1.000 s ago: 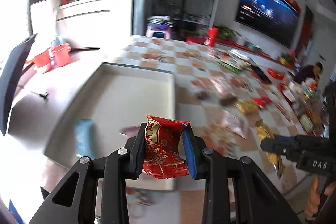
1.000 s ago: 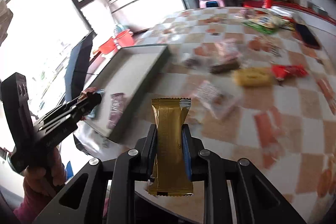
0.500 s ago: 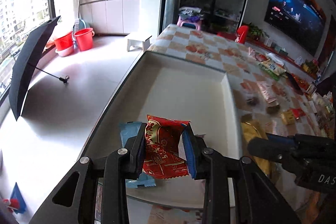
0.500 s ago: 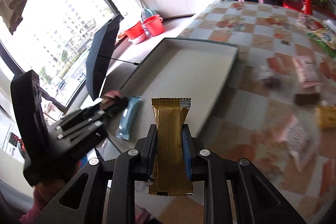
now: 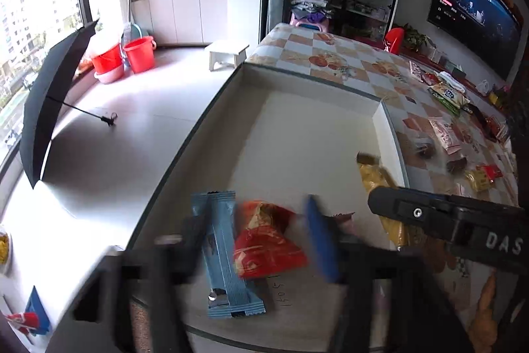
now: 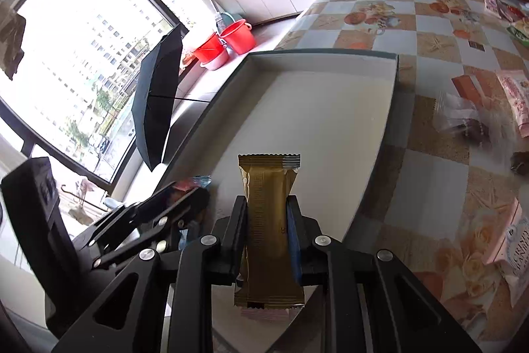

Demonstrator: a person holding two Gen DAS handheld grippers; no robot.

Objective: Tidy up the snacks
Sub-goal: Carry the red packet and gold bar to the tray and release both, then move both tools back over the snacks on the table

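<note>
The red snack packet (image 5: 267,240) is a crinkled, glossy pouch with pale print, blurred in the lower middle of the left wrist view. It lies on the floor of the white tray (image 5: 314,134), near the tray's lower edge. A long light-blue bar wrapper (image 5: 224,257) lies just beside it on its left, running up and down the frame, and part of a dark pinkish packet (image 5: 344,220) shows to its right.

The left gripper (image 5: 254,237) is spread wide. Its blue-padded right finger (image 5: 320,240) stands clear of the red packet's right side, and the left finger is a dark smear behind the blue wrapper; neither presses on the packet, so it sits released between them. The gripper is motion-blurred and points down into the tray's near end.

The gold bar wrapper (image 6: 269,230) is a long metallic pouch with crimped ends, standing upright in the centre of the right wrist view. The right gripper (image 6: 267,230) is clenched on it at mid-length, black fingers pinching both long sides, the top end rising well above the fingertips. It hangs above the tray's near part. In the left wrist view this gripper reaches in from the right edge, its black body marked "DAS", over the tray's right wall, with the checked tablecloth (image 5: 380,71) and scattered snacks beyond.
</note>
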